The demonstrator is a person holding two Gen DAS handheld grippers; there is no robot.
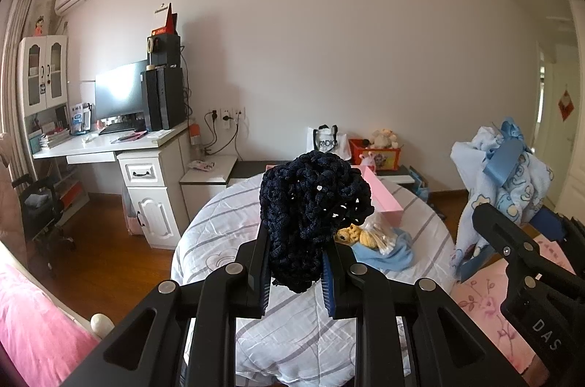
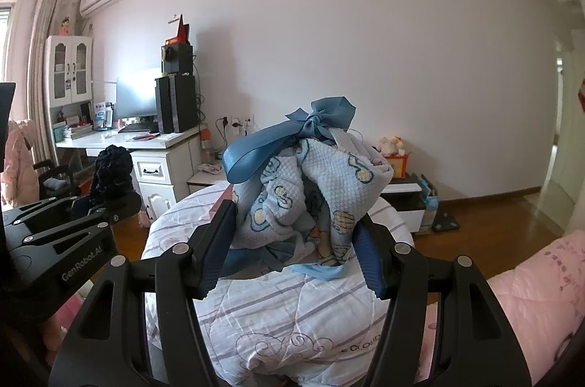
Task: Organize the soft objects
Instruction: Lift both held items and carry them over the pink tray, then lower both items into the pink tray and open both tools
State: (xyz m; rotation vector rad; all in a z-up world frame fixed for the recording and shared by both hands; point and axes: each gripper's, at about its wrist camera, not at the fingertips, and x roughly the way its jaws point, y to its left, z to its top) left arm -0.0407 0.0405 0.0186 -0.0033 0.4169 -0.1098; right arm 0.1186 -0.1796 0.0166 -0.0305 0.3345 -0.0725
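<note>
My left gripper (image 1: 296, 244) is shut on a dark navy crocheted knit piece (image 1: 310, 204) and holds it up above the striped white quilt (image 1: 292, 332). My right gripper (image 2: 292, 233) is shut on a light blue printed baby blanket (image 2: 321, 189) tied with a blue ribbon bow (image 2: 314, 124), also held above the quilt. The blanket also shows at the right of the left wrist view (image 1: 501, 182), and the knit piece at the left of the right wrist view (image 2: 111, 171). On the quilt lie a pink box (image 1: 380, 193), a yellow soft toy (image 1: 351, 235) and a light blue cloth (image 1: 387, 253).
A pink floral bedcover (image 1: 486, 306) lies to the right, a pink blanket (image 1: 33, 325) at lower left. A white desk (image 1: 109, 145) with monitor stands at the left wall. A low cabinet (image 1: 395, 173) holds a red box and plush toy. Wooden floor surrounds the bed.
</note>
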